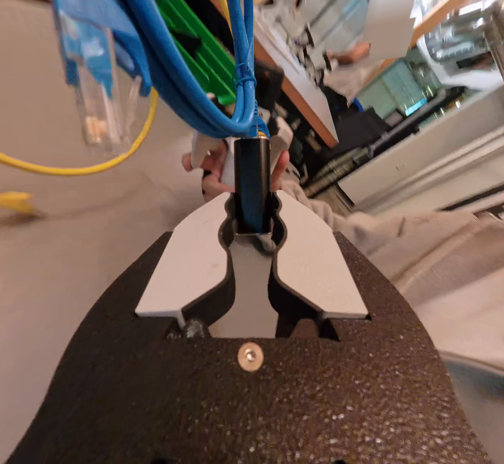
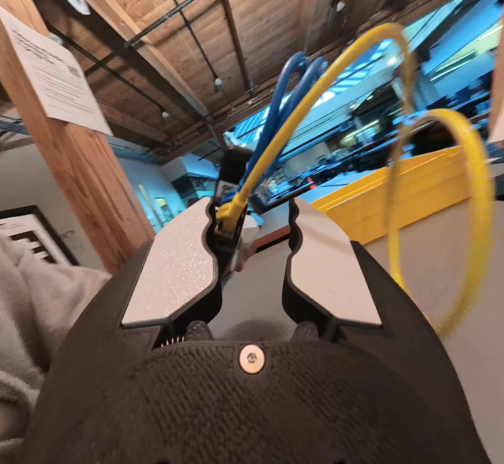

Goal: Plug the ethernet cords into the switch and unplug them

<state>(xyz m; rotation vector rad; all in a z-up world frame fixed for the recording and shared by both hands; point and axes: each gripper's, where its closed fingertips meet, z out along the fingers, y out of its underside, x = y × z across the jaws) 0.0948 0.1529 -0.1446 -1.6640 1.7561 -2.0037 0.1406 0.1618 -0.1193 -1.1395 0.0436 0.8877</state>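
Observation:
My left gripper is shut on the black switch, seen edge-on and held above the table. Blue ethernet cords loop up from its far end. A loose blue plug with a clear tip hangs close to the camera. A yellow cord loops left, and its yellow plug is near the table. My right gripper is open, its jaws wide apart at the switch's far end. A yellow plug sits in the switch beside the left finger. The yellow cord and blue cords arch up.
A green crate lies beyond the cords. A yellow bin stands at the right on the grey table. A wooden post with a paper sheet rises at the left. A person's hand and light sleeve are beyond the switch.

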